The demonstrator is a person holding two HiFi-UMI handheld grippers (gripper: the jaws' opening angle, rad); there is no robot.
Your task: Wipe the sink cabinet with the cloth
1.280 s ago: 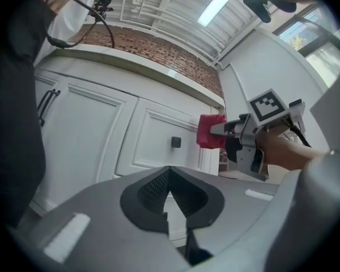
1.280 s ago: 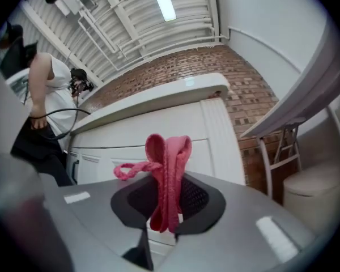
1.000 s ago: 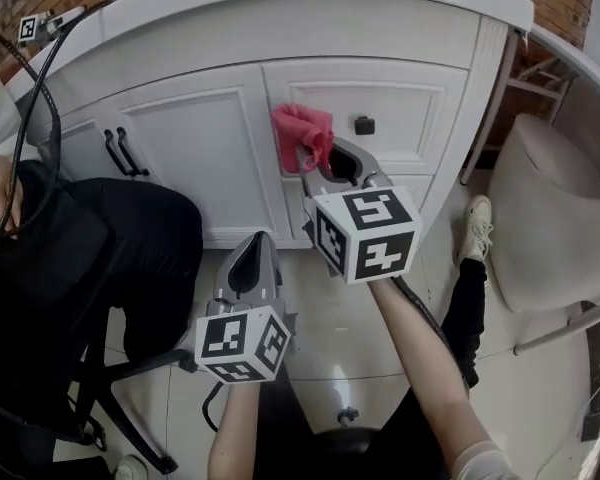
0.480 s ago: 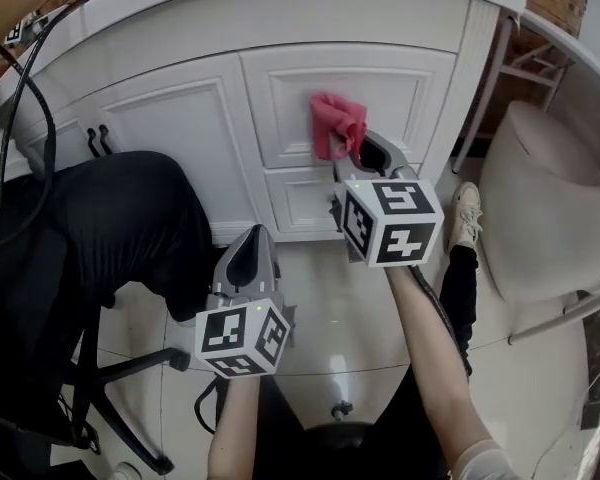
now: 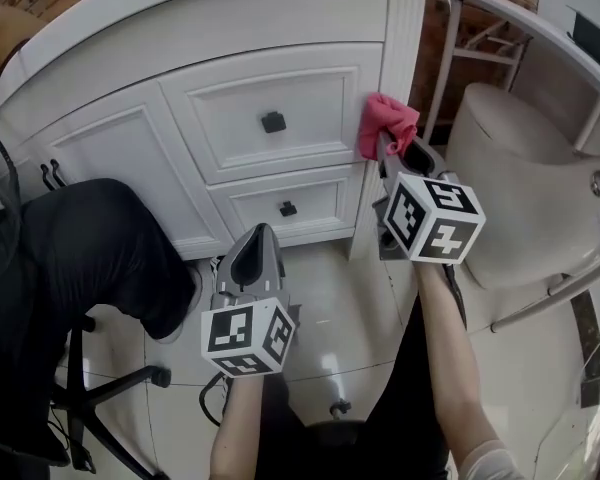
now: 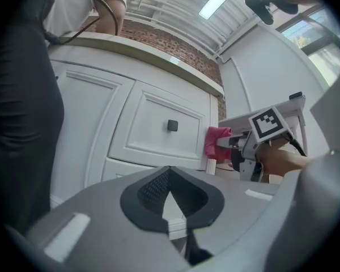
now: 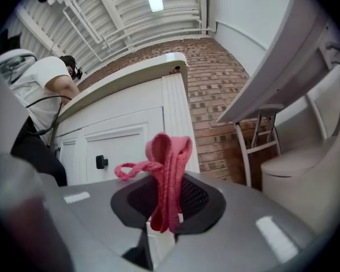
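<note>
As right gripper (image 5: 391, 149) grips cloth (image 5: 385, 124), at cabinet (image 5: 401, 30) corner

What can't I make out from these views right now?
- Whether the cloth presses on the cabinet: head view, the bunched cloth covers the contact.
- The countertop surface: cut off by the head view's top edge.
- The left doors: partly behind a seated person's leg.

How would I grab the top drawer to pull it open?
Grip the small dark square knob in the middle of the top drawer front. It sticks out from the flat panel, so come straight at the front with one jaw on each side. The left gripper holds nothing, so it seems the better one; the right gripper is clamped on the pink cloth.
</note>
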